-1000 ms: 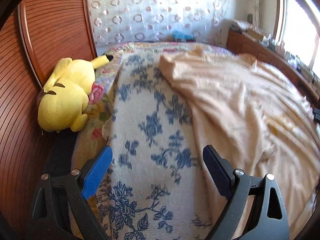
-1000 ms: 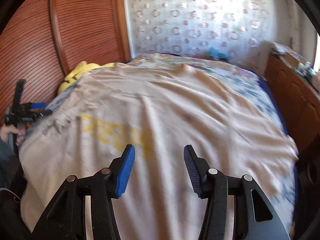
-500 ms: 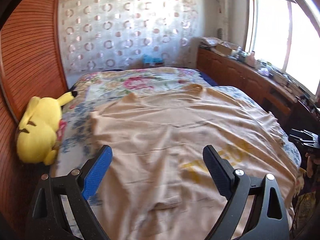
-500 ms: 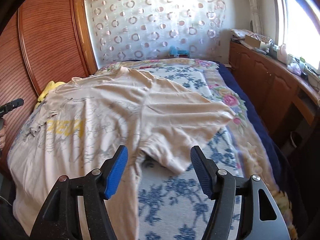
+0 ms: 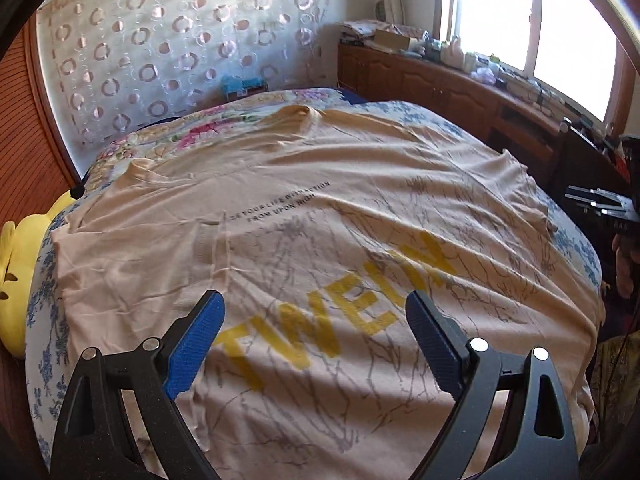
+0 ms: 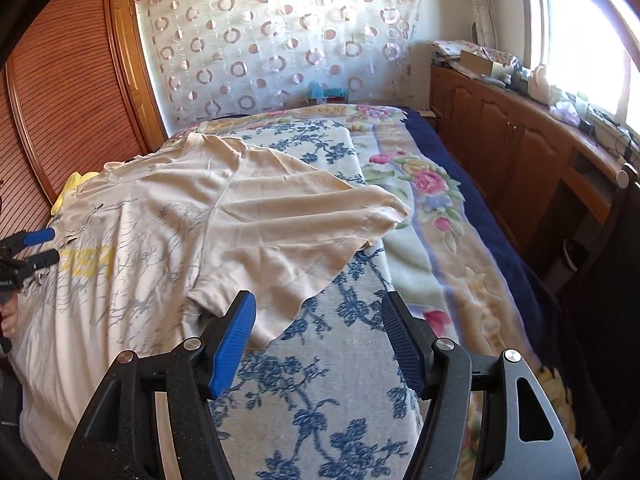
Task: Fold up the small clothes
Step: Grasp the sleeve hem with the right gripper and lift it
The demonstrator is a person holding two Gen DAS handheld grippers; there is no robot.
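Note:
A beige T-shirt with yellow letters and grey line print lies spread flat, print up, on the bed. My left gripper hovers open above the yellow lettering with nothing between its blue pads. In the right wrist view the shirt fills the left side, and one short sleeve reaches out over the blue-flowered cover. My right gripper stands open just in front of that sleeve's hem, holding nothing. Each gripper shows at the edge of the other's view: the left gripper and the right gripper.
A yellow plush toy lies at the bed's left edge against a slatted wooden wardrobe. A floral blanket covers the bed's right side. Wooden cabinets with clutter on top run under the window. A circle-patterned curtain hangs behind.
The left view swung from the plush toy and flowered cover to over the shirt's print. The right view swung off the shirt's body to its sleeve, and the right jaws widened.

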